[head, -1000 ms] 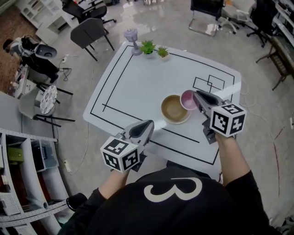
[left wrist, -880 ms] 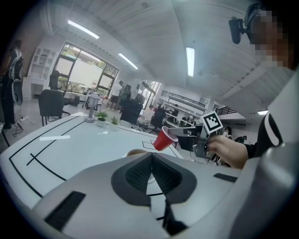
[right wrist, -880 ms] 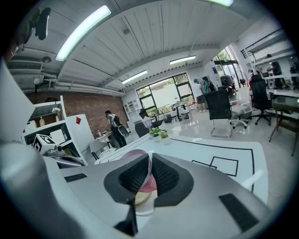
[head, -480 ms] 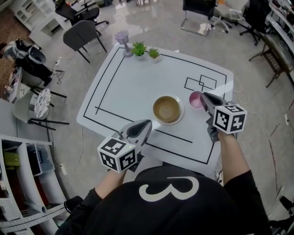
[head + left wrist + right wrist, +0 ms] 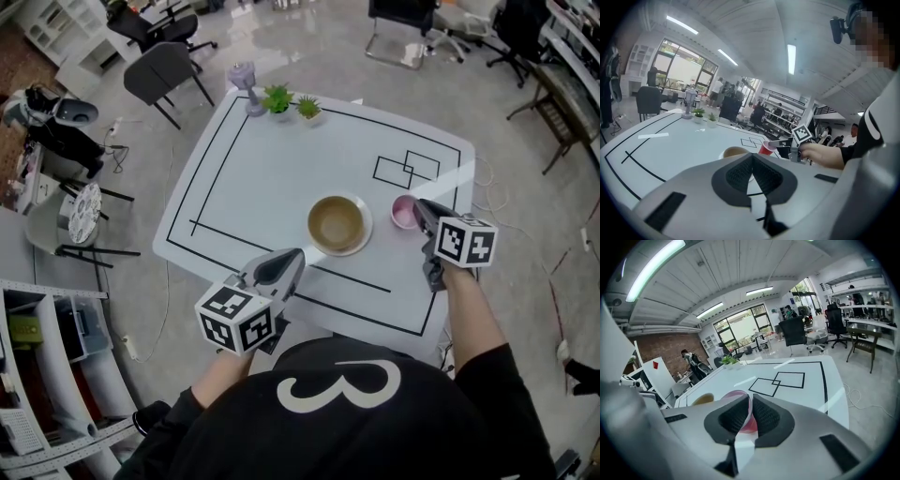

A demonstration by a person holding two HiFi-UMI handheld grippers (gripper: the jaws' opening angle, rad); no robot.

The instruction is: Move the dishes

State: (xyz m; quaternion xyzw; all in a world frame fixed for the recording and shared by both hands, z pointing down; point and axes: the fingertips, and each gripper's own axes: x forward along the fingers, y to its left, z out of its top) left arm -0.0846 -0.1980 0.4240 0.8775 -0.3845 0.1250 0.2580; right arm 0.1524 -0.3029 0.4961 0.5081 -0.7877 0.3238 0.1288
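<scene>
A brown bowl (image 5: 336, 221) sits on a white plate (image 5: 360, 242) near the middle of the white table (image 5: 262, 178). To its right, apart from it, is a small pink bowl (image 5: 403, 213), with my right gripper (image 5: 418, 216) shut on its rim. In the right gripper view the pink bowl (image 5: 750, 423) shows between the pads, and the brown bowl (image 5: 703, 399) lies to the left. The left gripper view shows the pink bowl (image 5: 766, 148) tilted, close over the table. My left gripper (image 5: 284, 265) is shut and empty at the table's near edge, short of the plate.
Two small potted plants (image 5: 278, 98) (image 5: 307, 108) and a grey stand-like object (image 5: 246, 84) stand at the table's far edge. Black rectangles (image 5: 406, 171) are marked beyond the pink bowl. Chairs (image 5: 161, 70) and shelving (image 5: 37, 375) surround the table.
My right gripper has carried the pink bowl rightward, from beside the brown bowl to a spot apart from it near the table's right side. The left gripper has stayed put.
</scene>
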